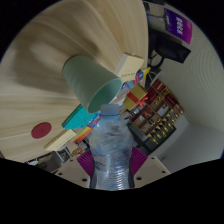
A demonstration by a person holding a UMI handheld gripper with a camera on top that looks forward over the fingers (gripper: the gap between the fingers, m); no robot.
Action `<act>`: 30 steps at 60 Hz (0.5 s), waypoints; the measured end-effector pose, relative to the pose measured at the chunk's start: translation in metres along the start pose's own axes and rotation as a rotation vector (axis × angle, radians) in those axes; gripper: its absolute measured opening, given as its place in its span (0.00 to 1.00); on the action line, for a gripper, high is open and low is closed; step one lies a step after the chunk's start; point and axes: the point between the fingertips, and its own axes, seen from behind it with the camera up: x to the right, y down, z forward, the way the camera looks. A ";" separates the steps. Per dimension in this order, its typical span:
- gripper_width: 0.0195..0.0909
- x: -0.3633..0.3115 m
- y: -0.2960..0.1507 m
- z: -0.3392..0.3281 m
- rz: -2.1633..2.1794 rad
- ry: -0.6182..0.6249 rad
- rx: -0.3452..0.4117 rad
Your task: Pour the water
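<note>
Bottle [112, 150] clamped in the gripper [112, 172], its long axis running straight ahead; neck meets the green paper cup [93, 80] on the bench [40, 85].

A pale wood tabletop [40, 70] with a red dot [40, 130] — cluttered colourful shelves [160, 112] beyond.

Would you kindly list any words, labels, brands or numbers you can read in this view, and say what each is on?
None can be read.
Water bottle, held in the tongs: no legible label.
Green cup: plain.
Shelf goods: packaging too small and blurred.
Purple sign: markings blurred.
</note>
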 end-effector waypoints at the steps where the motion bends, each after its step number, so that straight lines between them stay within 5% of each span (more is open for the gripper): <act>1: 0.34 0.002 -0.006 0.013 0.001 0.000 -0.004; 9: 0.33 0.004 0.009 0.012 0.201 -0.004 0.003; 16: 0.34 0.016 0.043 0.006 0.821 -0.001 -0.022; 24: 0.34 0.023 0.099 -0.010 1.615 0.078 0.059; 30: 0.34 0.000 0.110 0.006 2.012 -0.024 0.114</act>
